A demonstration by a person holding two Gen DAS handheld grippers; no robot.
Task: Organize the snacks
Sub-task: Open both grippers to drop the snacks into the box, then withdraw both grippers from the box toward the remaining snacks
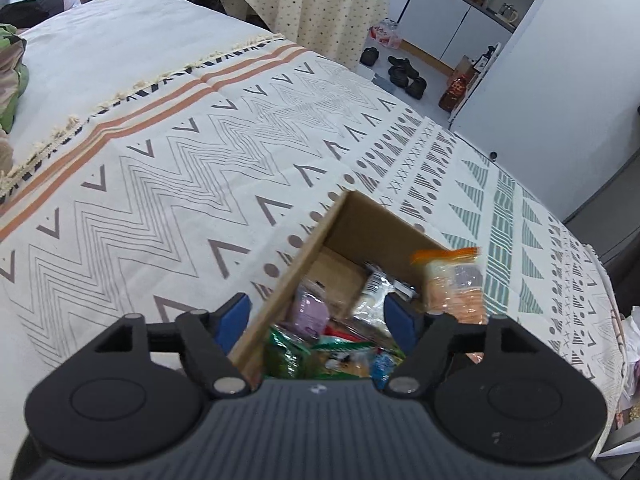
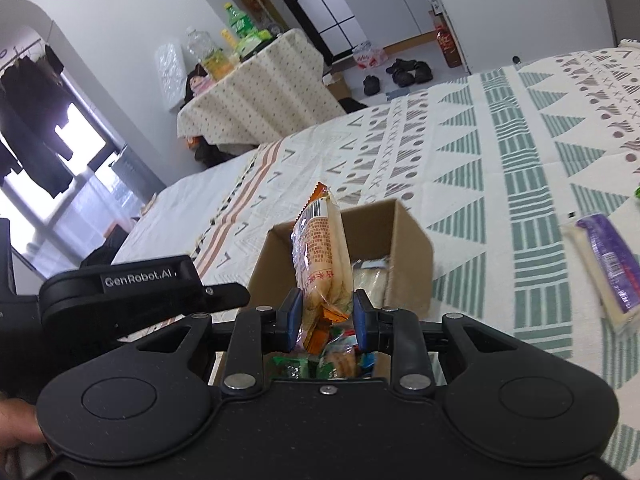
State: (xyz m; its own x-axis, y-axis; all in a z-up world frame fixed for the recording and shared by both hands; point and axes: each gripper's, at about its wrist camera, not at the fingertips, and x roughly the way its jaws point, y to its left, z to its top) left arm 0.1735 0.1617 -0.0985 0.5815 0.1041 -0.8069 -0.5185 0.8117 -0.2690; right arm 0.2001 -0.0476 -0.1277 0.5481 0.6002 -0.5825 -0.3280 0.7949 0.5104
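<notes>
A brown cardboard box (image 1: 308, 248) sits on the patterned bedspread and holds several snack packets, green, purple and white. My left gripper (image 1: 318, 320) is open and empty over the box's near left wall. My right gripper (image 2: 326, 316) is shut on an orange-and-clear cracker packet (image 2: 320, 256), held upright over the box (image 2: 412, 248). That packet also shows at the box's right side in the left wrist view (image 1: 454, 284). A purple-and-white snack packet (image 2: 608, 264) lies on the bedspread to the right. The left gripper's body (image 2: 132, 292) shows at the left.
The bedspread (image 1: 180, 168) covers a wide bed. Beyond it stand a cloth-draped table (image 2: 256, 92) with bottles, shoes (image 1: 404, 72) on the floor and white cabinets (image 1: 452, 28). A bit of something green (image 2: 637, 191) shows at the right edge.
</notes>
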